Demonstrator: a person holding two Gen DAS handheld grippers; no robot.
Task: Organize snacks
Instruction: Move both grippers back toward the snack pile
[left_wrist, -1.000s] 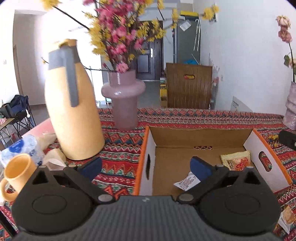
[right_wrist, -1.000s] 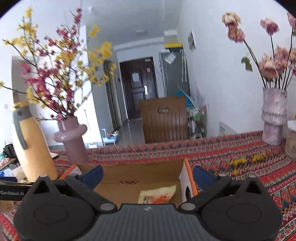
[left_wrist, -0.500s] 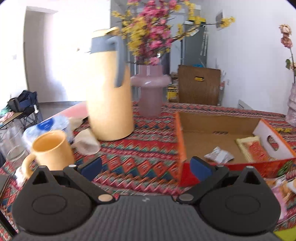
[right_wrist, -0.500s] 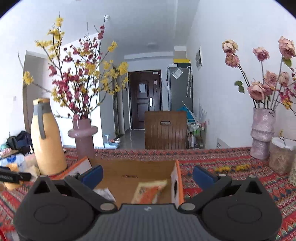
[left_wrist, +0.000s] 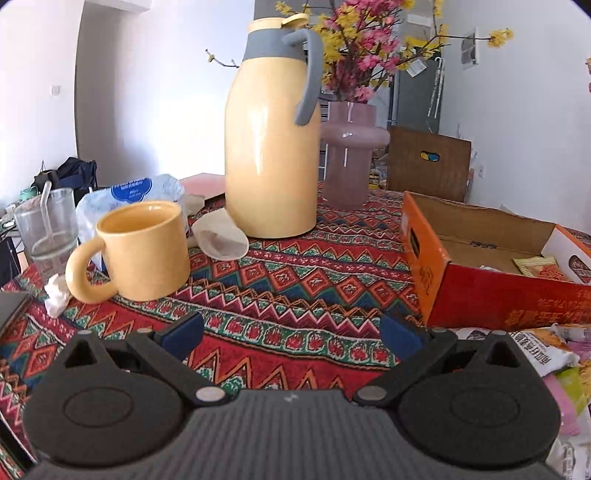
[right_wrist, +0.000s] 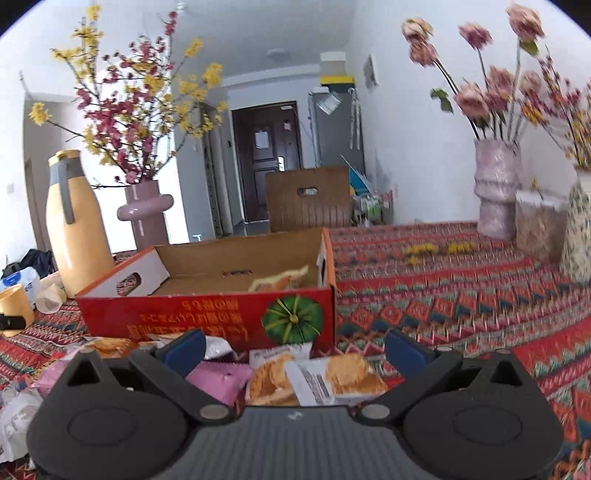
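1. The tablecloth (left_wrist: 295, 288) was woven cloth with a matt, patterned surface.
2. The box (right_wrist: 221, 314) was cardboard: raw brown inside, printed red and slightly glossy outside.
3. The jug (left_wrist: 271, 147) looked smooth and glossy, with a matt grey handle.
4. The mug (left_wrist: 144, 251) was smooth with a soft sheen.
5. The snack packets (right_wrist: 314, 376) were shiny plastic film.
6. The tumbler (left_wrist: 46, 225) was clear glass.

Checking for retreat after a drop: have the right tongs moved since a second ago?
Yes. The right tongs have pulled back from the cardboard box; its red front wall and loose snack packets now show between them.
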